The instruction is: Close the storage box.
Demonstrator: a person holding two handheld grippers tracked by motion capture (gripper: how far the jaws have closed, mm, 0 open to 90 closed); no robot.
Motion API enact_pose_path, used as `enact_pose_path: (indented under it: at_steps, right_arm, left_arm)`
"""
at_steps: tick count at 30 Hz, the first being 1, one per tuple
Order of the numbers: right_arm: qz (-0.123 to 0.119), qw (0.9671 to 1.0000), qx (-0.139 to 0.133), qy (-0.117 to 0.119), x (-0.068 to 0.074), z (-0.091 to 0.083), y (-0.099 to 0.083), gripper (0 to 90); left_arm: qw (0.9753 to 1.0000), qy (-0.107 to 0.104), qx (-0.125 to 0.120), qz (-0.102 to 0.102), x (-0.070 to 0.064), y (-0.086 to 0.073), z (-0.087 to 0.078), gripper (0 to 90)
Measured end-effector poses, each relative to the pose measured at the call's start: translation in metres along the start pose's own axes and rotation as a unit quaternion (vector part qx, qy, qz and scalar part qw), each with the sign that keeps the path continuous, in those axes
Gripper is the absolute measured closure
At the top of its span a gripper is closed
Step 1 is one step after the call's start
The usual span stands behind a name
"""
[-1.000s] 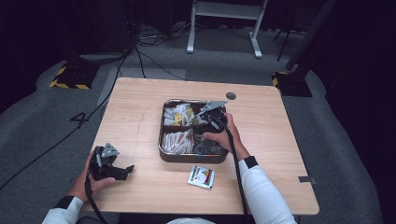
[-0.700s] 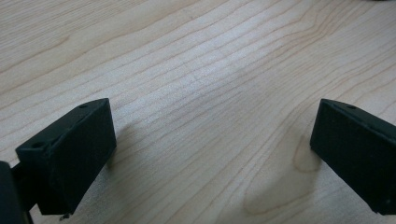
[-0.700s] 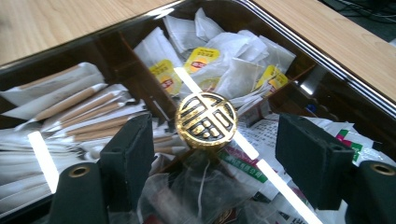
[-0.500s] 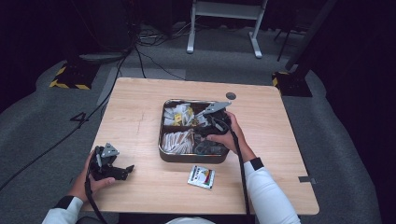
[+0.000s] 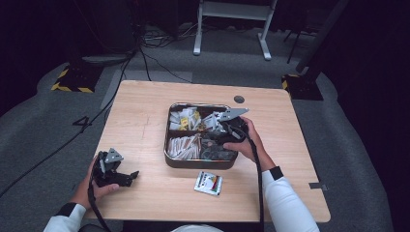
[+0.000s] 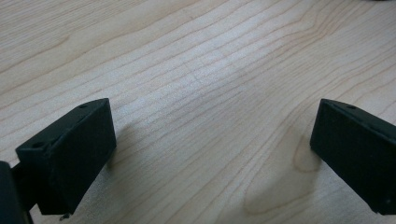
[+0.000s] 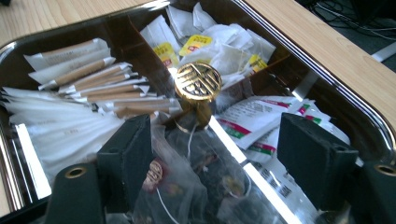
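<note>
Right gripper (image 7: 210, 158): spread, over tray (image 5: 169, 157), above clear tea bags (image 7: 187, 186).
Left gripper (image 6: 210, 154): spread, well left of tray.

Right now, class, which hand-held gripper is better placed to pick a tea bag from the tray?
The right hand-held gripper: its open jaws sit over the tray. The left hand-held gripper rests far off.

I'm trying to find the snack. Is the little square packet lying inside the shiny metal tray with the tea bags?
Not quite. The little square packet lies on the light wooden table, just outside the near edge of the shiny metal tray, as the high view shows. The tray does hold tea bags; the open right gripper hovers over them.
</note>
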State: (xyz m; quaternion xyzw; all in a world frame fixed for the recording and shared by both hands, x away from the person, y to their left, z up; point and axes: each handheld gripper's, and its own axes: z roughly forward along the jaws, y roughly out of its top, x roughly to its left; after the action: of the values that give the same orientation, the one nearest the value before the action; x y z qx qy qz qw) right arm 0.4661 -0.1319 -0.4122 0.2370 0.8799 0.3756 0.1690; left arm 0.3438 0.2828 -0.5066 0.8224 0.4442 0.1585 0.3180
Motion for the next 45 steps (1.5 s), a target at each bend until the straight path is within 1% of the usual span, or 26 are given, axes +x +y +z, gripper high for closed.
enact_pose_path:
  at_steps: [8,11,19,24,27,31,39,45]
  right_arm:
    - [-0.006,1.0,0.002,-0.007,-0.001,-0.011,-0.008,27.5]
    - [-0.012,0.9998,0.006,-0.013,-0.001,-0.014,-0.011,27.5]
    - [-0.022,0.9995,0.016,-0.017,0.0,-0.023,-0.02,27.3]
    - [-0.021,0.9994,0.013,-0.024,0.001,-0.03,-0.026,27.6]
    - [-0.024,0.9992,0.018,-0.028,0.002,-0.034,-0.031,27.7]
    - [-0.025,0.999,0.018,-0.031,0.003,-0.039,-0.037,27.8]
    - [-0.024,0.9988,0.023,-0.036,0.003,-0.049,-0.05,27.7]
    - [-0.018,0.9987,0.022,-0.043,0.001,-0.059,-0.061,27.6]
  left_arm:
    - [1.0,0.0,0.0,0.0,0.0,0.0,0.0,0.5]
    - [1.0,0.0,0.0,0.0,0.0,0.0,0.0,0.5]
    - [1.0,0.0,0.0,0.0,0.0,0.0,0.0,0.5]
    - [1.0,0.0,0.0,0.0,0.0,0.0,0.0,0.5]
    - [1.0,0.0,0.0,0.0,0.0,0.0,0.0,0.5]
    - [1.0,0.0,0.0,0.0,0.0,0.0,0.0,0.5]
    - [1.0,0.0,0.0,0.0,0.0,0.0,0.0,0.5]
    - [1.0,0.0,0.0,0.0,0.0,0.0,0.0,0.5]
